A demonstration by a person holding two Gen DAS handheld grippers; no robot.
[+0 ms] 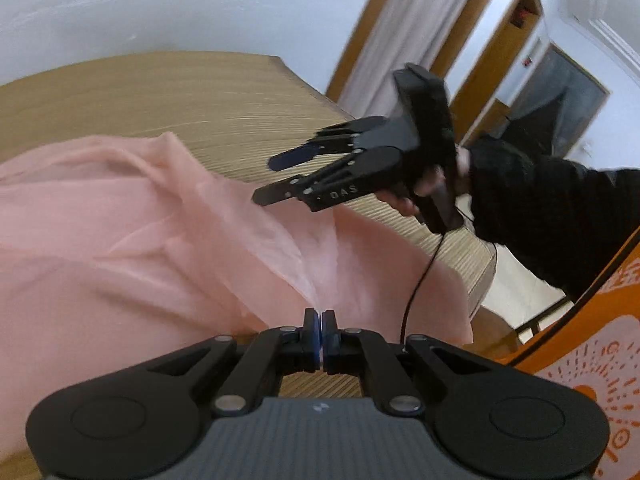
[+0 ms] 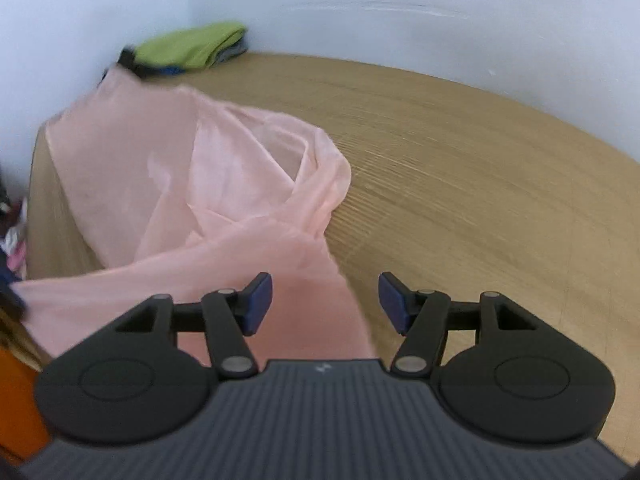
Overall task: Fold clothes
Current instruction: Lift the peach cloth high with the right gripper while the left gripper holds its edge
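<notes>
Pink garment lies rumpled across wood table, edge hanging off near side. L gripper pinched tight on a fold of it. R gripper w/ fingers wide, nothing held, hovering above cloth. Green folded clothes in far corner by wall.
</notes>
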